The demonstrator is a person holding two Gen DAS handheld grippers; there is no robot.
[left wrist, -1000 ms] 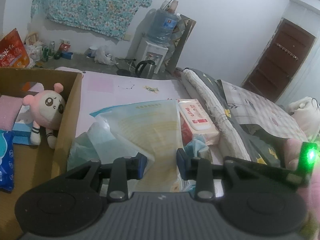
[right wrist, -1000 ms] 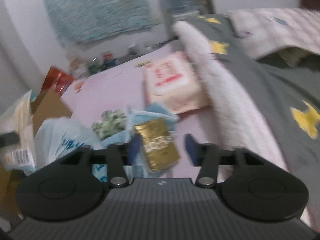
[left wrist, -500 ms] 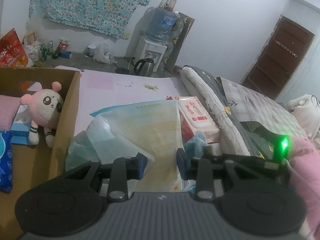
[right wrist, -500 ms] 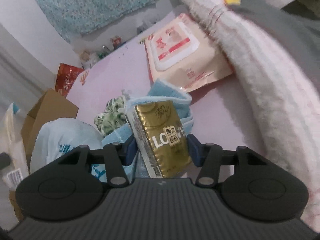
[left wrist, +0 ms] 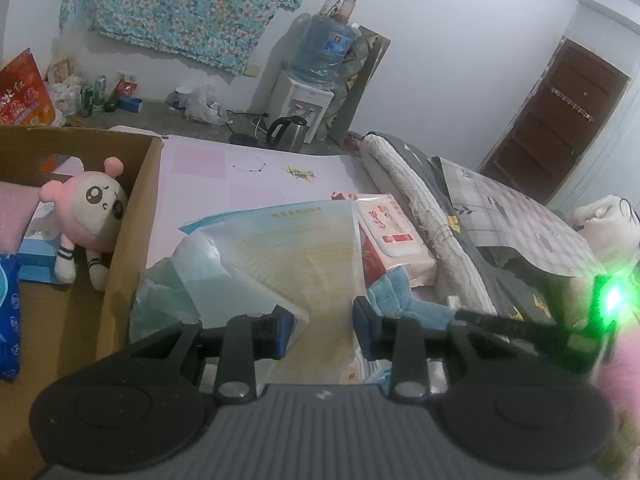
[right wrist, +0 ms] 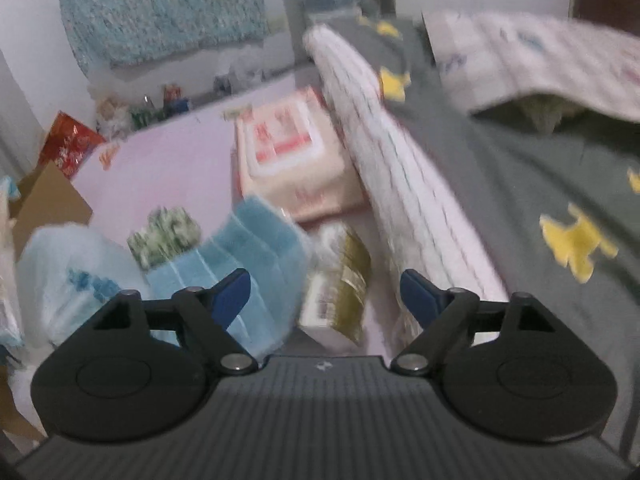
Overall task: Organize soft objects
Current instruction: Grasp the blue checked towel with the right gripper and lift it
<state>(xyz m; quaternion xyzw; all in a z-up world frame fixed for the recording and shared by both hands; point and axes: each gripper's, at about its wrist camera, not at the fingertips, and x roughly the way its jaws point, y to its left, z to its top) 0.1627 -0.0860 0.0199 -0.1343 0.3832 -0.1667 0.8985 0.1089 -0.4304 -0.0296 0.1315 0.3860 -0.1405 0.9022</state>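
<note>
The right hand-held gripper [right wrist: 325,290], jaws just opened wide, frames a gold tissue pack [right wrist: 340,284], long axis toward 12 o'clock. The left hand-held gripper [left wrist: 324,330] pinches a plastic bag [left wrist: 296,264].

Both wrist views look steeply down, close, sharing the wipes pack [left wrist: 394,236].

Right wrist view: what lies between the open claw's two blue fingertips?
A gold-and-white tissue pack lies there on the pink sheet, untouched by either pad; the right claw has just been opening. The frame is blurred.
</note>
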